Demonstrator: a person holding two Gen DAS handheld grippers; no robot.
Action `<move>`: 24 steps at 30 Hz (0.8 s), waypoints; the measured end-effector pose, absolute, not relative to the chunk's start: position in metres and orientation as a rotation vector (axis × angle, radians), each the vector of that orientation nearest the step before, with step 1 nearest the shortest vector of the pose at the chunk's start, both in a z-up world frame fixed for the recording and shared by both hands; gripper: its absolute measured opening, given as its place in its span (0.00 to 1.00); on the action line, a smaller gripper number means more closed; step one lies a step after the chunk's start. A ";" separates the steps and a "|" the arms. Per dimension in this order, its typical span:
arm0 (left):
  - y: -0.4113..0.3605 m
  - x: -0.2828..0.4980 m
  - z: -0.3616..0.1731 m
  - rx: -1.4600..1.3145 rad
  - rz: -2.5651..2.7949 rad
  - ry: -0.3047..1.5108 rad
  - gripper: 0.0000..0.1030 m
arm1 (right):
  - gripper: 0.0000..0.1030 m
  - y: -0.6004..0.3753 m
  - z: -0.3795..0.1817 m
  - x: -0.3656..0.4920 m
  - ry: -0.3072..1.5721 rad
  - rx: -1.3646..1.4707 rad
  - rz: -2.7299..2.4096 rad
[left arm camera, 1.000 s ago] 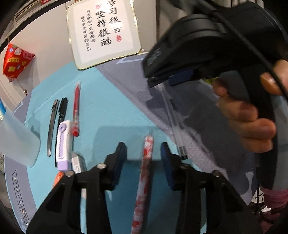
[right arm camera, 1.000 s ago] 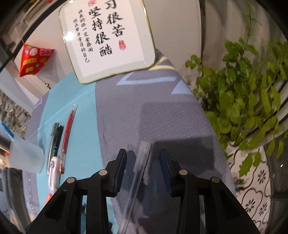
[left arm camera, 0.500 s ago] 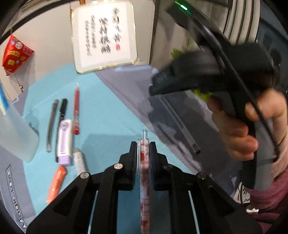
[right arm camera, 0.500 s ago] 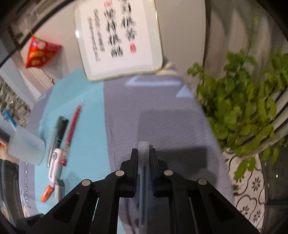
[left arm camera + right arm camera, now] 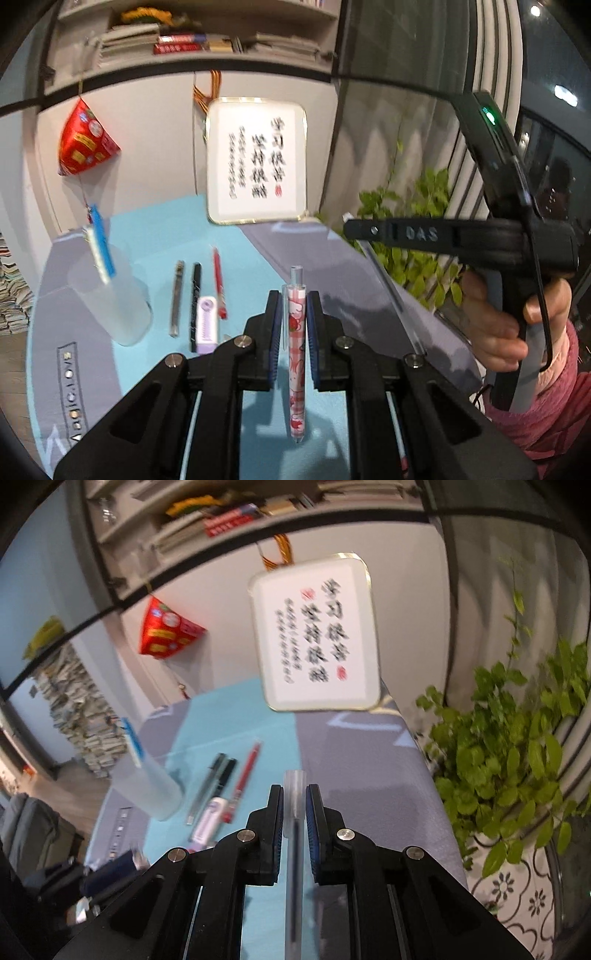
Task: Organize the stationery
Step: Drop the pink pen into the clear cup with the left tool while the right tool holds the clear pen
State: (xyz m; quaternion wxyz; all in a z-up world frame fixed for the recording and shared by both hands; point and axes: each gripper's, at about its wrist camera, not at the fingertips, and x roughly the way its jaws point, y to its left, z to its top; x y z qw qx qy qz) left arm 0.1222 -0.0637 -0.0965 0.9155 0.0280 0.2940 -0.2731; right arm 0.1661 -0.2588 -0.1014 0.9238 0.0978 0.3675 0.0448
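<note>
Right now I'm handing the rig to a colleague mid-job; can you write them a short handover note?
Left claw: shut on the red-and-white patterned pen, lifted off the mat.
Right claw: shut on the clear plastic pen, also lifted.
Frosted plastic cup holds one blue-capped item.
On the teal mat: grey pen, black pen, red pen, lilac eraser case.
Left: probably cup both held pens, then the rest.

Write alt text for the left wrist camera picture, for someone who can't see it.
The black left gripper is shut on a pink-and-white patterned pen above a teal and grey desk mat. On the mat lie a grey pen, a black pen, a red pen, a lilac eraser case and a frosted plastic cup.
</note>
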 end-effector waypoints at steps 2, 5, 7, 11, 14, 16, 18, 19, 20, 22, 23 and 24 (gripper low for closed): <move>-0.055 0.124 -0.090 0.043 -0.547 0.582 0.11 | 0.13 -0.254 -0.095 0.161 0.733 0.197 0.113; -0.043 0.124 -0.080 0.025 -0.525 0.551 0.11 | 0.13 -0.248 -0.089 0.156 0.710 0.186 0.125; -0.033 0.127 -0.076 0.010 -0.503 0.537 0.11 | 0.13 -0.243 -0.087 0.154 0.704 0.175 0.134; -0.012 0.139 -0.065 -0.023 -0.445 0.509 0.11 | 0.13 -0.235 -0.086 0.152 0.707 0.162 0.140; 0.007 0.149 -0.056 -0.052 -0.402 0.490 0.11 | 0.13 -0.230 -0.085 0.153 0.710 0.150 0.141; 0.018 0.157 -0.049 -0.062 -0.362 0.474 0.11 | 0.13 -0.228 -0.085 0.153 0.709 0.146 0.140; 0.029 0.168 -0.042 -0.069 -0.323 0.455 0.11 | 0.13 -0.225 -0.084 0.154 0.708 0.143 0.139; 0.034 0.172 -0.040 -0.073 -0.309 0.449 0.11 | 0.13 -0.225 -0.084 0.155 0.707 0.142 0.138; 0.039 0.178 -0.037 -0.077 -0.287 0.442 0.11 | 0.13 -0.224 -0.084 0.155 0.706 0.141 0.137; 0.047 0.188 -0.035 -0.082 -0.258 0.433 0.11 | 0.13 -0.223 -0.083 0.156 0.708 0.138 0.137; 0.050 0.194 -0.034 -0.084 -0.243 0.428 0.11 | 0.13 -0.222 -0.083 0.157 0.708 0.135 0.136; 0.053 0.199 -0.034 -0.083 -0.227 0.422 0.11 | 0.13 -0.221 -0.083 0.157 0.708 0.133 0.134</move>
